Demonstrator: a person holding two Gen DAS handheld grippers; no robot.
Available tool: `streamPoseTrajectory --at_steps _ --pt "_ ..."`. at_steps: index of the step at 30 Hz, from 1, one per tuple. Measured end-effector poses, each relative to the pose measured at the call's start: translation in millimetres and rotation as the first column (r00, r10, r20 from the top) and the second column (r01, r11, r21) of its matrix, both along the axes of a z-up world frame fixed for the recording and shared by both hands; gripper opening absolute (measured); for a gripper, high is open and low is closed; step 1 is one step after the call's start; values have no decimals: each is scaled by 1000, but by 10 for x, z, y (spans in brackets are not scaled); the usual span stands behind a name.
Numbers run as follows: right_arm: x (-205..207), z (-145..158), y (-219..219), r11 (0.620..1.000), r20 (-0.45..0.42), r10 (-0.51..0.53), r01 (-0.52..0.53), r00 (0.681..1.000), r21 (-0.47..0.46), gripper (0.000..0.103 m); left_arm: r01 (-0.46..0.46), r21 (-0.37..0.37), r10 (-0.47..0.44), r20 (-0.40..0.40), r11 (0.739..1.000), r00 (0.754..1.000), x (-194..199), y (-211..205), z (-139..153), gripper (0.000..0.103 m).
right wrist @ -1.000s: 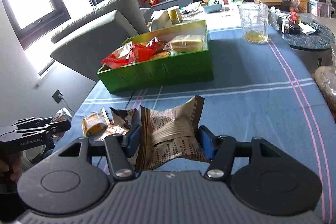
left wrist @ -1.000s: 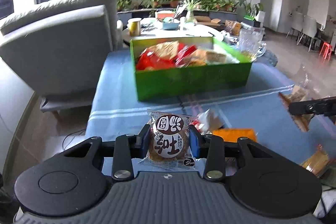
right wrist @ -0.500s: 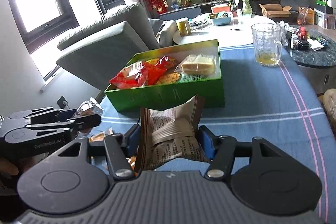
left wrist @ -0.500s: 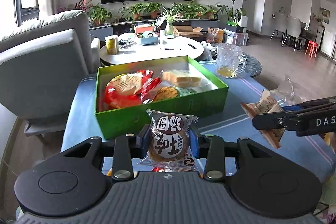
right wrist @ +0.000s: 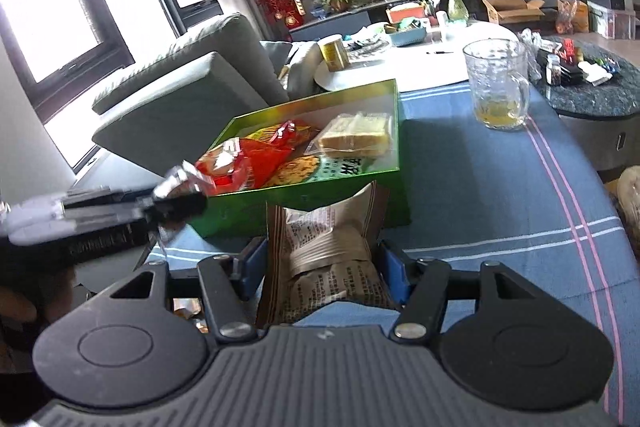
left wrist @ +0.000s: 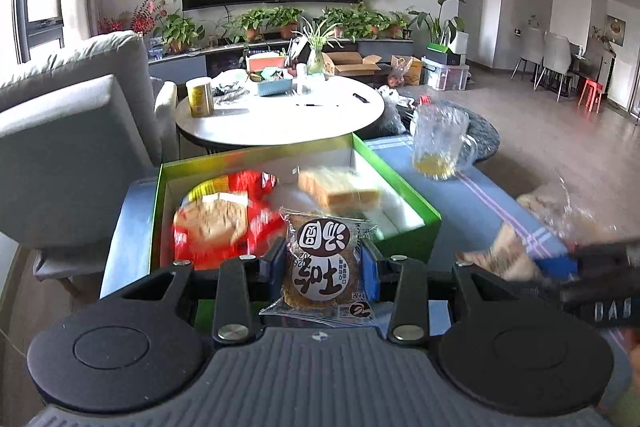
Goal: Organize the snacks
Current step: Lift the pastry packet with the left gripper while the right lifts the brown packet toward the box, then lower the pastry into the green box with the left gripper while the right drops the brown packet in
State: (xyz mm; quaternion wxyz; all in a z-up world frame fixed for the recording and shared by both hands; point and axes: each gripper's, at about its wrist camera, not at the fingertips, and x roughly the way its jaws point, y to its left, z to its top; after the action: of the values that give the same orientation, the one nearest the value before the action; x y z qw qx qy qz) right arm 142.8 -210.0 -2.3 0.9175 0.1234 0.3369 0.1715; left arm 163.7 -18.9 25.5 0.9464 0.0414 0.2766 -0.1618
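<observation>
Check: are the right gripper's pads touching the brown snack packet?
Touching. The right wrist view shows both blue pads of the right gripper pressed against the brown snack packet, pinching its sides.

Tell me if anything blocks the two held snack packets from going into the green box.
Nothing visible does. The green box is open-topped, with bare floor around the bread pack. The left hand-held gripper holds the round cake packet; the right hand-held gripper holds the brown packet.
</observation>
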Motion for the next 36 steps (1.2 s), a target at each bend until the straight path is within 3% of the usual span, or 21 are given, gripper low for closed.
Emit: streamPoseTrajectory --at_steps 12,25,36 --pt "367 54 -23 1000 35 7 -8 999 15 85 -8 3 8 -45 1000 999 699 -267 -59 35" --pt "758 -21 126 999 19 38 -39 999 19 85 -93 -32 89 -120 995 989 1497 -317 -247 36" --pt "826 -48 139 1000 1 9 -9 1000 22 85 -138 -39 136 -62 990 989 1397 -97 -170 45"
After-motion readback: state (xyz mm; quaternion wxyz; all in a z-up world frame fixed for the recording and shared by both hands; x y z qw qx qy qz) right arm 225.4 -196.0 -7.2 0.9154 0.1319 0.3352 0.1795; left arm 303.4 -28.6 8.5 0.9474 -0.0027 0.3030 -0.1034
